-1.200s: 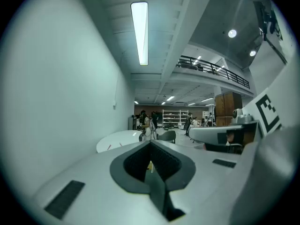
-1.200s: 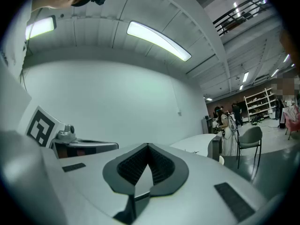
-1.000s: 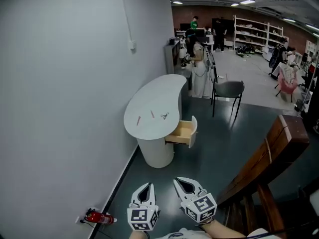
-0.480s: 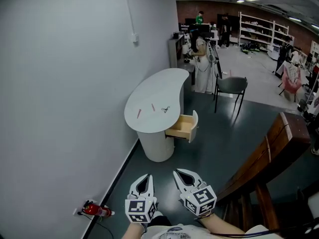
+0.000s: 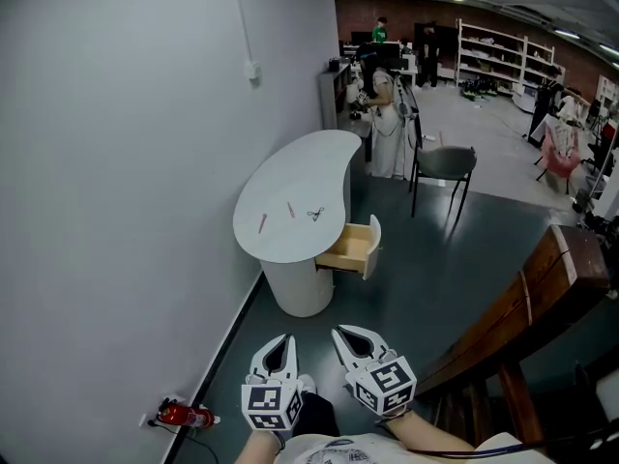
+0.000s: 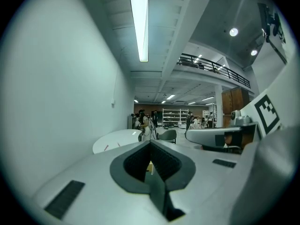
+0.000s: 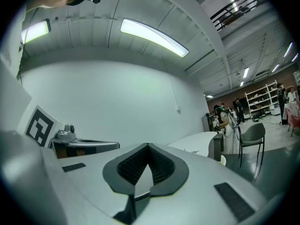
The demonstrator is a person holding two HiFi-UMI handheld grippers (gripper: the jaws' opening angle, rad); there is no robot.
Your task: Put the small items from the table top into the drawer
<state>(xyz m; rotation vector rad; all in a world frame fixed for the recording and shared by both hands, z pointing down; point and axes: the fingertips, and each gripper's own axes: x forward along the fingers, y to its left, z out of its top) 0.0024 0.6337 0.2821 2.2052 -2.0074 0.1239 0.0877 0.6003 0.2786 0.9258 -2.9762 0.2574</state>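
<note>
I hold my left gripper (image 5: 280,346) and my right gripper (image 5: 346,338) side by side low in front of me over the dark floor, each with its jaws pressed fully together and nothing between them. Well ahead, against the white wall, stands the white kidney-shaped table (image 5: 305,167). On its top lie the left pink stick (image 5: 262,222), the right pink stick (image 5: 290,210) and, just beside that, a small dark item (image 5: 315,215) too small to identify, while the wooden drawer (image 5: 350,249) stands pulled open under the table's right edge.
</note>
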